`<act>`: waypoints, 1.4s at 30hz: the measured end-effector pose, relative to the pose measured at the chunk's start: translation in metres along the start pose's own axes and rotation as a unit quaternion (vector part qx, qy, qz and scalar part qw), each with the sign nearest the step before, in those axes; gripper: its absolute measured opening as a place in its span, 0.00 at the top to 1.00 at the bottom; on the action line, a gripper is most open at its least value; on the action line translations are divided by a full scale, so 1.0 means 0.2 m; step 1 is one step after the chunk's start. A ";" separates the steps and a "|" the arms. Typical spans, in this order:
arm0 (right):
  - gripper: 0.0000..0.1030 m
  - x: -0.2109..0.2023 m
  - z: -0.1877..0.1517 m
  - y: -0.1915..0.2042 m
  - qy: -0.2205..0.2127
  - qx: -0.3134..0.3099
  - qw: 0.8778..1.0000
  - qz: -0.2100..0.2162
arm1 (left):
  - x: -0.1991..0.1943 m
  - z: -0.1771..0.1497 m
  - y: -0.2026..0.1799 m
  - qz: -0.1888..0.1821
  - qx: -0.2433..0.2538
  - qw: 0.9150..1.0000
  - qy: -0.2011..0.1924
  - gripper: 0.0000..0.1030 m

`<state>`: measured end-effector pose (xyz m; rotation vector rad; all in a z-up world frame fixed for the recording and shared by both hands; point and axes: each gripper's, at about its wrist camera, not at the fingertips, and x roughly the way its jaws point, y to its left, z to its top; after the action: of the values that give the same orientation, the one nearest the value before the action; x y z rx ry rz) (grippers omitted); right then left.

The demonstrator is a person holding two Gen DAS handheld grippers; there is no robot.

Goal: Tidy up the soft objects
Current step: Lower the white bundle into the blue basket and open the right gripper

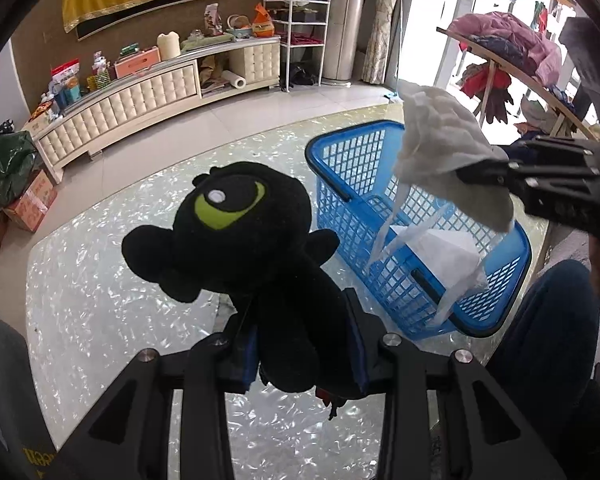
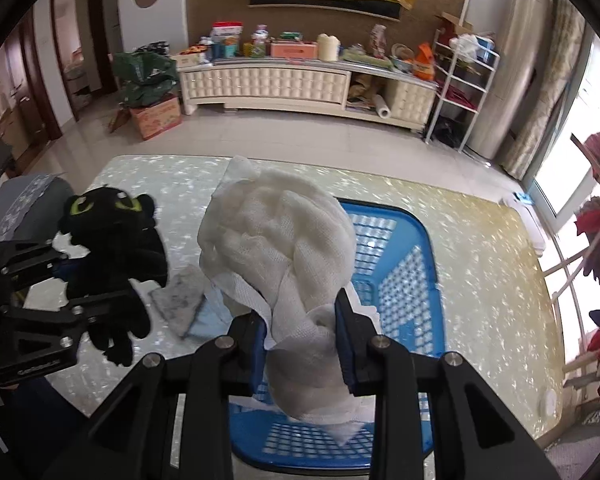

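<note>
Two soft things are in our grip at once. In the left wrist view, our left gripper (image 1: 306,354) at the lower centre is clamped on the body of a black plush dragon (image 1: 236,236) with a green eye; the toy's head rises to the middle of the frame, above the shiny pearl-patterned bench (image 1: 112,292). Right of it stands a blue plastic basket (image 1: 512,256) on the bench, with a white plastic bag (image 1: 440,256) lying inside. Over the basket, in the upper right, hangs a white gauze cloth (image 1: 448,136), pinched by our right gripper (image 1: 480,174) coming in from the right edge.

In the right wrist view, our right gripper (image 2: 300,342) at the lower centre is closed on that gauze cloth (image 2: 276,240), its blue pads (image 2: 346,344) pressing the bunched lower part while the rest billows up to mid-frame. The blue basket (image 2: 424,248) lies directly behind and beneath the cloth. At the left of the frame our left gripper (image 2: 66,280) holds the plush dragon (image 2: 116,248) off the bench (image 2: 480,264), well apart from the basket. Between the toy and the cloth, a grey rag (image 2: 180,300) lies flat on the bench. A cream TV cabinet (image 2: 268,84) crowded with small items runs across the top, in front of a brown wall.
</note>
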<state>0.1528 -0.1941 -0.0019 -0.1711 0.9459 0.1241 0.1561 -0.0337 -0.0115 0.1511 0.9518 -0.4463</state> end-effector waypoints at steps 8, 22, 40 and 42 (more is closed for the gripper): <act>0.73 0.10 -0.01 -0.09 0.022 0.001 1.000 -0.019 | 0.08 0.01 -0.01 -0.006 0.003 1.000 0.013 0.67; 0.73 0.41 -0.05 -0.08 0.071 -0.090 0.993 -0.014 | 0.18 0.00 0.06 -0.026 -0.023 0.999 0.025 0.67; 0.71 0.54 -0.04 -0.13 0.152 -0.083 0.985 -0.013 | 0.25 -0.01 0.08 -0.027 -0.034 0.998 0.051 0.67; 0.71 0.55 -0.03 -0.13 0.161 -0.081 0.984 -0.014 | 0.26 -0.01 0.09 -0.020 -0.033 0.998 0.053 0.67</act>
<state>0.2161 -0.2183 -0.0917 -0.3633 1.2555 0.1496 0.1883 -0.0328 -0.0561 0.0961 1.0748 -0.4468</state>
